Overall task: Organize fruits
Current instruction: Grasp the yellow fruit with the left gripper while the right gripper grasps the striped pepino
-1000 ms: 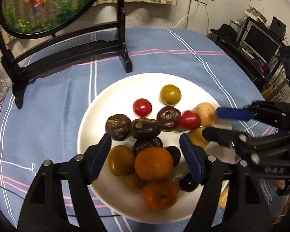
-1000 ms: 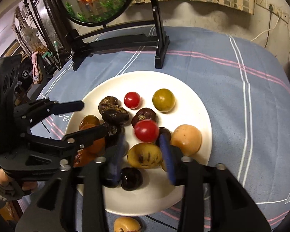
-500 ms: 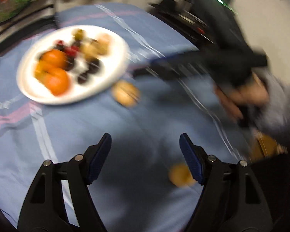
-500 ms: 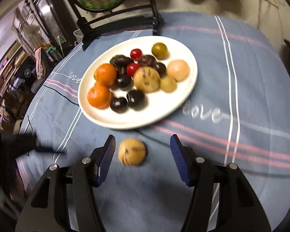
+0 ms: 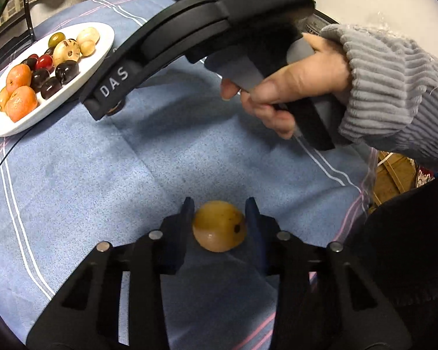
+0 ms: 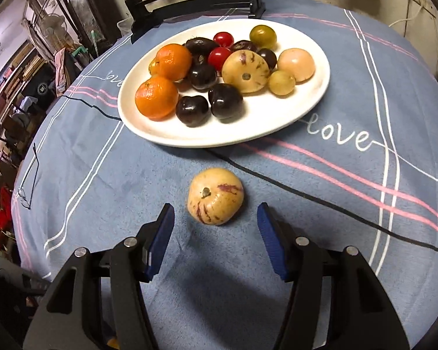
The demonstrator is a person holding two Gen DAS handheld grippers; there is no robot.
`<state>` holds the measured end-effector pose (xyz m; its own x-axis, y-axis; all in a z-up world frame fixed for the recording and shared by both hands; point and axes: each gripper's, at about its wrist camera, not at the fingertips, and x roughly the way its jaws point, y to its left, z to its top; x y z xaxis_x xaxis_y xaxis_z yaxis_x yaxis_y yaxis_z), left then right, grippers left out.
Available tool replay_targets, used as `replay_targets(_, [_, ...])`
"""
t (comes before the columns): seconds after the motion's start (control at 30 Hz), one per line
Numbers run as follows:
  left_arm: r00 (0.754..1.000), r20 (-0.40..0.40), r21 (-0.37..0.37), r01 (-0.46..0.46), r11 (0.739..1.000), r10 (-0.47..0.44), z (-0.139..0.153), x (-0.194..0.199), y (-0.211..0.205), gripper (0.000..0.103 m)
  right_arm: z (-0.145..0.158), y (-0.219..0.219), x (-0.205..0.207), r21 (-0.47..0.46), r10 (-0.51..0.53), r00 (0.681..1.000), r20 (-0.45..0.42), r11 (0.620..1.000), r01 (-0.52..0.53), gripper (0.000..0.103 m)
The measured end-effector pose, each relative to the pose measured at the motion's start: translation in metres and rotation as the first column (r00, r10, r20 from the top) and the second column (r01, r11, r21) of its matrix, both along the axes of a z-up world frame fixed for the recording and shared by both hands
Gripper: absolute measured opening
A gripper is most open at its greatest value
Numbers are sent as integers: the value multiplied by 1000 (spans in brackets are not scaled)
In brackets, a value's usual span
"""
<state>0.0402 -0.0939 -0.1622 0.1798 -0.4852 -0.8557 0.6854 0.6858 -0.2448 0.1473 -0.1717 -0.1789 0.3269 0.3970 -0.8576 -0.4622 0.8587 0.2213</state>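
Black gripper (image 5: pixel 219 218) frames, blue-padded jaws, silver screws; "DAS" lettering; grey ribbed sleeve (image 5: pixel 394 87).

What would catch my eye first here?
A white plate piled with oranges, dark plums and cherry tomatoes sits on a blue striped tablecloth. Off the plate, a purple-streaked pepino melon lies before the open right gripper, while the left gripper closes around a yellow fruit.

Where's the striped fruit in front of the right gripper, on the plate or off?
Off. The striped fruit lies on the tablecloth, clear of the plate rim, just ahead of the open right gripper.
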Motion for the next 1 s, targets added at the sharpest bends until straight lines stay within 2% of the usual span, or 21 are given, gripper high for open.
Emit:
replay_targets(0.07, [1000, 1, -7, -5, 1000, 5, 0, 1, 2, 36, -1, 2, 2, 3, 1, 1000, 6, 1000, -1, 58])
replay_targets(0.1, [1000, 3, -10, -7, 1000, 7, 1, 2, 3, 36, -1, 4, 3, 3, 6, 1000, 13, 1000, -6, 47])
replay_targets(0.17, [1000, 4, -17, -10, 1000, 10, 2, 3, 5, 35, -1, 9, 4, -18, 19, 999, 28, 1000, -19, 41])
replay_targets(0.27, [1000, 1, -31, -25, 999, 25, 6, 5, 11, 33, -2, 11, 6, -22, 22, 1000, 21, 1000, -22, 39])
replay_targets(0.33, [999, 7, -37, -41, 998, 42, 10, 0, 18, 26, 0, 7, 6, 0, 7, 1000, 16, 1000, -7, 39])
replay_targets(0.37, [998, 13, -40, -57, 998, 58, 14, 4, 23, 16, 2, 4, 5, 9, -1, 1000, 16, 1000, 1, 40])
replay_targets(0.4, [997, 14, -42, -77, 996, 78, 15, 10, 27, 13, 5, 1, 5, 21, -8, 1000, 17, 1000, 8, 39])
replay_targets(0.5, [992, -17, -62, -127, 990, 126, 18, 26, 42, 13, 18, -4, 7, 40, -19, 999, 34, 999, 18, 40])
replay_targets(0.57, [992, -60, -81, -115, 990, 110, 15, 28, 44, 13, 18, -7, 12, 46, -24, 1000, 17, 999, 23, 40])
replay_targets(0.63, [995, -75, -82, -71, 994, 65, 15, 21, 35, 16, 16, -8, 13, 55, -28, 1000, 4, 998, 28, 40])
replay_targets(0.73, [998, -60, -92, -24, 995, 18, 15, 7, 21, 47, 15, -8, 12, 69, -29, 1000, -1, 997, 29, 40])
replay_targets(0.77, [998, -61, -92, -13, 996, 8, 15, 7, 19, 60, 15, -8, 11, 70, -29, 1000, -3, 997, 29, 40])
replay_targets(0.87, [996, -92, -45, 14, 999, -18, 0, -2, 10, 60, 15, -11, 10, 76, -32, 999, -7, 997, 32, 40])
replay_targets(0.93, [992, -125, -7, 20, 1000, -21, -15, -5, 11, 50, 15, -13, 9, 80, -39, 999, -5, 996, 39, 40])
replay_targets(0.97, [992, -127, -1, 12, 1000, -12, -18, -6, 14, 39, 15, -14, 9, 83, -39, 999, -5, 996, 39, 40])
replay_targets(1.0, [992, -129, -11, 0, 1000, -1, -19, -5, 18, 39, 16, -14, 8, 85, -39, 999, -3, 996, 39, 40])
